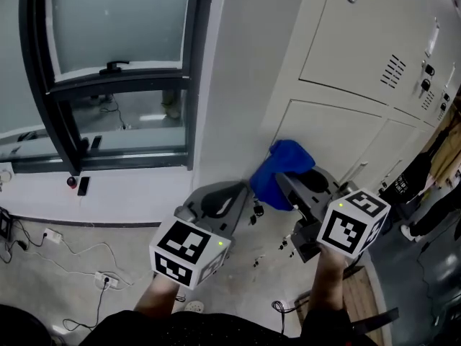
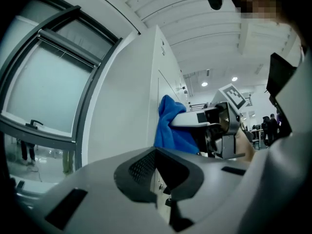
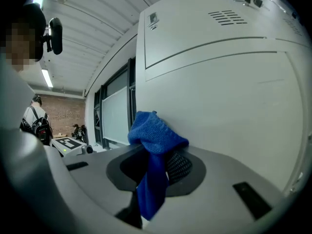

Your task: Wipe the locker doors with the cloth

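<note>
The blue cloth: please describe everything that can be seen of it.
The blue cloth is soft, knitted-looking fabric, bunched into a rounded lump. The right gripper has its jaws shut on it, and one end hangs down between them. The bunched top looks pressed against the pale locker front, near its corner. Nothing else appears to touch it.

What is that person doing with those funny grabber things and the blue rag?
A person is cleaning lockers with a gripper in each hand. The right gripper is shut on a blue cloth and holds it up against the pale locker, near its corner. The left gripper is shut with nothing in it and hangs just beside the right one.
</note>
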